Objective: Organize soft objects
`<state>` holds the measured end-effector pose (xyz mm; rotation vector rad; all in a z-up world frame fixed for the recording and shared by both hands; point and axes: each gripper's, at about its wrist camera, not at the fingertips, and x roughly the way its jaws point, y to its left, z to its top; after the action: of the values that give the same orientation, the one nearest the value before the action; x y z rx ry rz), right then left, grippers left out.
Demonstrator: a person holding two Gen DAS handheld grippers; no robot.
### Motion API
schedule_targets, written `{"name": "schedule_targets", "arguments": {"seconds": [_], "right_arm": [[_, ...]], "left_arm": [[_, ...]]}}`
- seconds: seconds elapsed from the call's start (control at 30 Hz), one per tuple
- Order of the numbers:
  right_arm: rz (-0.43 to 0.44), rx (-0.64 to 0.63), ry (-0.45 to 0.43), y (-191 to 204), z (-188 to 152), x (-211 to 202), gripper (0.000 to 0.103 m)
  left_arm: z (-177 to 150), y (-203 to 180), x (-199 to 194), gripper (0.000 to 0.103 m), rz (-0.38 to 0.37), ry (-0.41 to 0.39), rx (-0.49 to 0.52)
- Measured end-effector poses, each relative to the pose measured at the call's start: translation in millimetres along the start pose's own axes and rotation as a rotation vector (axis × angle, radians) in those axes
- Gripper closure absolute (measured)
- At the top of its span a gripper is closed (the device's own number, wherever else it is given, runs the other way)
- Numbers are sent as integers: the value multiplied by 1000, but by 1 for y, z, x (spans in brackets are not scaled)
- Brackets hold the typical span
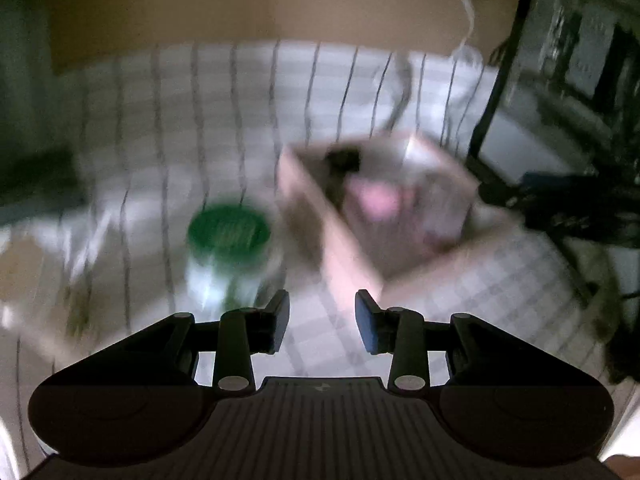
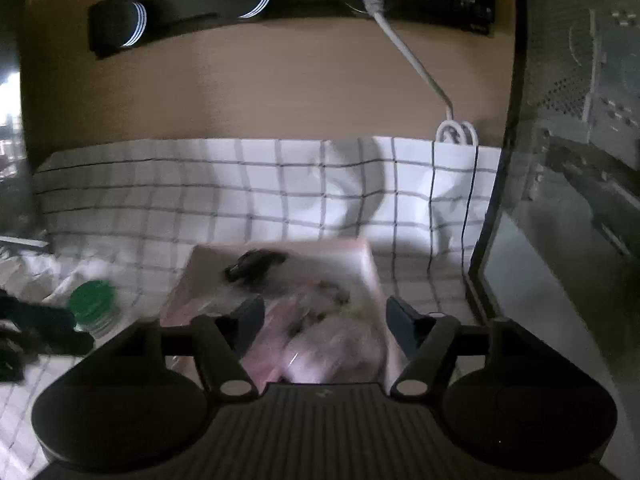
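Both jaws wide apart, holding nothing; soft pink bundle (image 2: 332,344) in pale pink cardboard box (image 2: 280,250) right under right gripper (image 2: 325,320), ahead-right of left gripper (image 1: 322,320)

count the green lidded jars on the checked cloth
1. The green-lidded jar stands on the checked cloth, just left of the pink box and apart from it. Another could hide behind the box or in the blurred clutter at far left.

The left gripper (image 1: 322,322) and the right gripper (image 2: 325,326) both have jaws spread apart, holding nothing.
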<state>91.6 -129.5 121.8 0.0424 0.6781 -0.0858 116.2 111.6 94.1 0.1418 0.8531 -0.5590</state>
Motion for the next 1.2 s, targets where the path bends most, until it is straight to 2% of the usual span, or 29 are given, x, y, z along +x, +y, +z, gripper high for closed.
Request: {"name": "schedule_targets", "arguments": {"seconds": [0.13,0.2,0.27,0.43,0.5,0.6,0.67,0.8,0.9,1.1,1.2], "right_arm": [[0,-36,81,23,-30,-22,33],[11,-74,146,33,-46,-27,33],[55,-141,197,41,-66,-33,33],[124,-210,270,38,-96,-21,33],[172,-231,270,31,-101,-14,33],[220,-297,292,24,-107,-1,33],[254,-309,262,17,-111,4,28],[277,-287,235,3,-115,10,12],[282,-259,210,-7,-116,16,0],[312,-282,199,-9,-109,28,0],[321,-282,169,-12,-110,32,0]], "left_arm": [[-45,18,-7,63,31,63,-58],[-64,19,-8,63,85,73,-56],[-80,19,-9,63,144,94,-97],[-107,4,-6,63,256,83,-204],[-114,-11,-2,57,304,54,-258],[-118,-38,3,52,381,13,-271],[-123,-50,5,51,419,-25,-312],[-128,-70,7,51,483,-71,-364],[-129,-83,12,51,503,-101,-371],[-131,-110,22,50,518,-175,-369],[-127,-114,26,50,509,-186,-364]]}}
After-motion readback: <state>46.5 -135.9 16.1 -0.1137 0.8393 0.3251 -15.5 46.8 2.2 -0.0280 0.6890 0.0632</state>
